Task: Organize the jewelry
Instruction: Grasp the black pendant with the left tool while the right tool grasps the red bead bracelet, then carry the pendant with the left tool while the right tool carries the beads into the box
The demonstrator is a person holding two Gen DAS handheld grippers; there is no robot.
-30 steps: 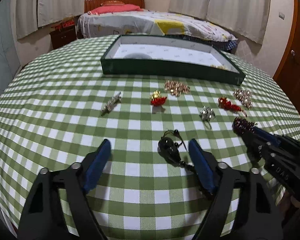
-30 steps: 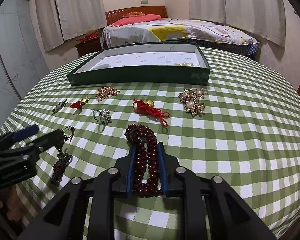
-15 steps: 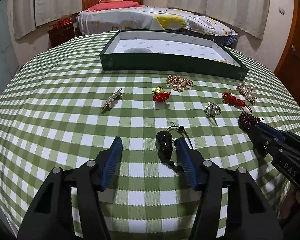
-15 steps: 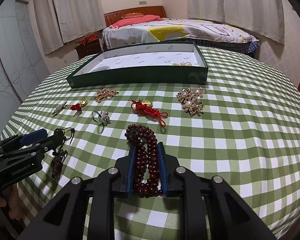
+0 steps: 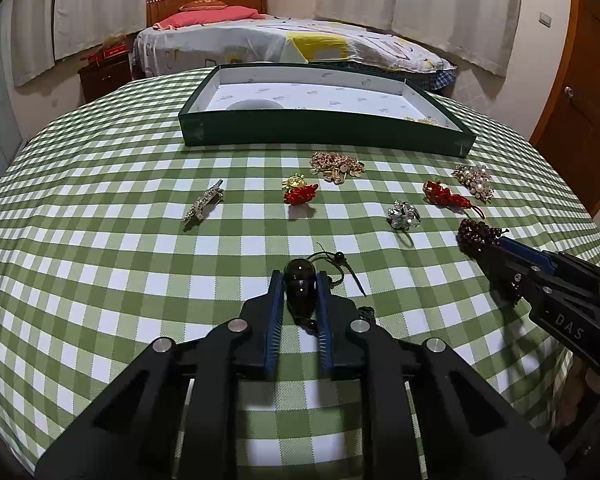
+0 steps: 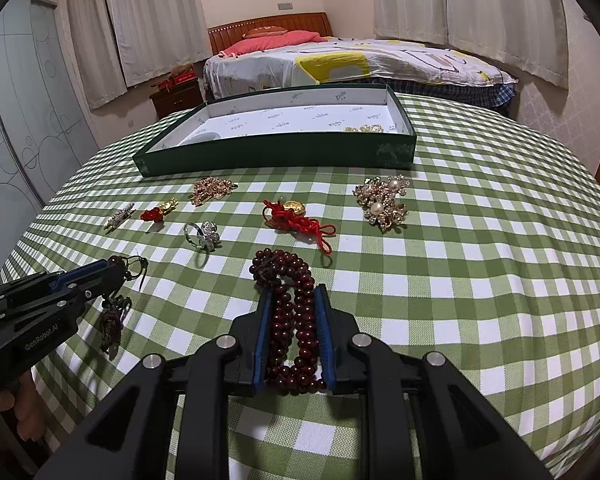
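Note:
My left gripper (image 5: 299,280) is shut on a dark gourd pendant (image 5: 299,289) with a black cord, just above the green checked cloth; its tassel (image 6: 112,326) hangs below in the right wrist view. My right gripper (image 6: 294,300) is shut on a dark red bead bracelet (image 6: 290,316), low over the cloth. It also shows in the left wrist view (image 5: 478,236). A green box (image 5: 324,132) with a white lining stands at the far side, with a gold piece (image 6: 366,129) in its right corner.
Loose on the cloth lie a silver brooch (image 5: 202,206), a red knot charm (image 5: 300,194), a gold chain pile (image 5: 336,164), a silver ring (image 5: 402,216), a red knot with gold ingot (image 6: 296,220) and a pearl brooch (image 6: 382,202). A bed stands behind the table.
My left gripper has closed from wide open onto the gourd pendant and lifted it slightly. My right gripper stays shut on the bead bracelet, almost unmoved.

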